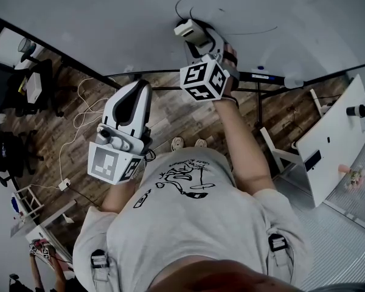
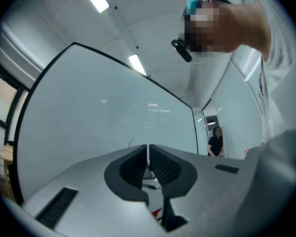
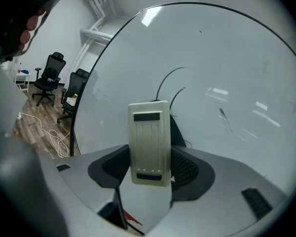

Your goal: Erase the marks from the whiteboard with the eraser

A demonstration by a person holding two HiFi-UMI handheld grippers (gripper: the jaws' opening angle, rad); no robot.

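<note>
The whiteboard (image 1: 109,23) fills the top of the head view. Black curved marks (image 1: 184,7) sit just above my right gripper (image 1: 193,33), which is shut on a cream eraser (image 1: 188,29) held at the board. In the right gripper view the eraser (image 3: 149,142) stands upright between the jaws, with curved black marks (image 3: 166,81) behind it and a short stroke (image 3: 226,118) to its right. My left gripper (image 1: 140,89) hangs lower, away from the board; its jaws (image 2: 148,154) are shut on nothing. The whiteboard (image 2: 98,107) there looks almost clean.
Office chairs (image 1: 9,87) and loose cables (image 1: 79,108) lie on the wooden floor at the left. A white table (image 1: 334,135) stands at the right. The board's lower frame (image 1: 264,76) carries small items. A person (image 2: 216,143) stands far off beside the board.
</note>
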